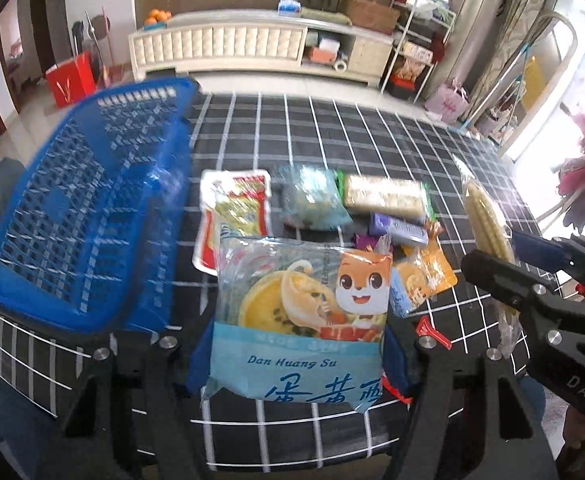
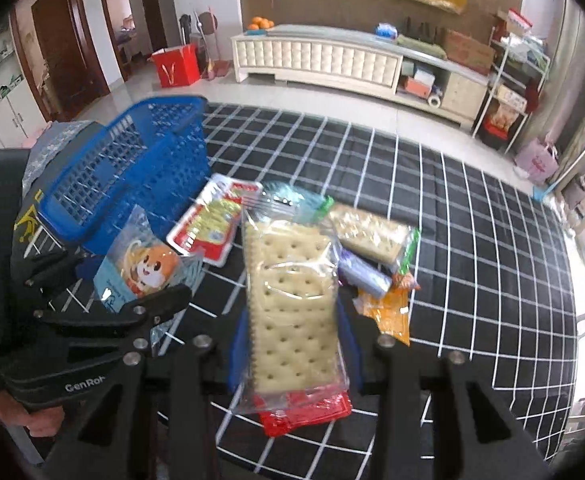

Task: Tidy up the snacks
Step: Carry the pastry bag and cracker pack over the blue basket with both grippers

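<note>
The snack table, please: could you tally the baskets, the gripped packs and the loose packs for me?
Blue basket: 1
Gripped packs: 2, the blue pastry pack and the cracker pack
Loose packs on the cloth: at least 5, overlapping
Total: at least 8

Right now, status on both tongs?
Left tongs shut on blue cartoon-fox snack bag. Right tongs shut on clear cracker pack. Blue plastic basket unobstructed.

Basket [image 2: 132,176] left on table [image 2: 472,240]; snack pile [image 2: 372,232] right of it.
</note>
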Available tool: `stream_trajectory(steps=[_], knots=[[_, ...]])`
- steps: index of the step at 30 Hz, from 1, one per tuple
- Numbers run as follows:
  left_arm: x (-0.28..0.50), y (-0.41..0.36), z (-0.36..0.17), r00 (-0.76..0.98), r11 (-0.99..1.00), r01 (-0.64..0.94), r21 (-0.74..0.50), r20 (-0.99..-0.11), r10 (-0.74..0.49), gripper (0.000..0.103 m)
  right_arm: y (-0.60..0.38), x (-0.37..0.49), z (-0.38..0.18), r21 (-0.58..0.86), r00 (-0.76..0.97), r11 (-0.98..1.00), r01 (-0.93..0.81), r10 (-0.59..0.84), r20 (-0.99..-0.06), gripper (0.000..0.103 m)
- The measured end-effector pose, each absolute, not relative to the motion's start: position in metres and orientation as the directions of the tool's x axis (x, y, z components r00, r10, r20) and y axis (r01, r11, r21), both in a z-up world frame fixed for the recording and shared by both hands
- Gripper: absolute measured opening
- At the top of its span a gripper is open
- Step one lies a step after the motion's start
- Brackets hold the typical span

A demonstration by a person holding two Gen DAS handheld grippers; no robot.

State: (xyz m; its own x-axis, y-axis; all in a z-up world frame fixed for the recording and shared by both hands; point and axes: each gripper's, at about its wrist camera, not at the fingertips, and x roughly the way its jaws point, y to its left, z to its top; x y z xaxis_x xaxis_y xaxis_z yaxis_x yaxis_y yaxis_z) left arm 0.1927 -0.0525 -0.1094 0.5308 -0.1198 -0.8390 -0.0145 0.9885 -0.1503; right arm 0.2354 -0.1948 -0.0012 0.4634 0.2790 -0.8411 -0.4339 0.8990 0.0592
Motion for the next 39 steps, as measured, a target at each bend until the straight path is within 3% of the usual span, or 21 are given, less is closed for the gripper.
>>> stream_trajectory(steps=[15, 26, 30, 39], knots=[[0.186, 0.032, -0.048, 0.607, 0.998, -0.009, -0.067, -0.793, -0.048, 0.066, -0.108, 0.229, 0.052, 0.024, 0.528, 0.862, -0.507, 0.332, -0.782, 0.045], [0.192, 0.088, -0.024, 0.629, 0.988, 0.148, 0.035, -0.775, -0.067, 0.066, -0.051, 0.236, 0.052, 0.02, 0.53, 0.841, -0.541, 0.359, -0.768, 0.045], [0.21, 0.104, -0.026, 0.622, 0.978, 0.193, 0.077, -0.781, -0.061, 0.066, -0.033, 0.244, 0.05, -0.001, 0.533, 0.836, -0.549, 0.35, -0.77, 0.045], [0.268, 0.129, -0.057, 0.548, 0.961, 0.275, 0.014, -0.824, -0.145, 0.066, -0.005, 0.278, 0.035, -0.017, 0.522, 0.837, -0.547, 0.325, -0.789, 0.045]])
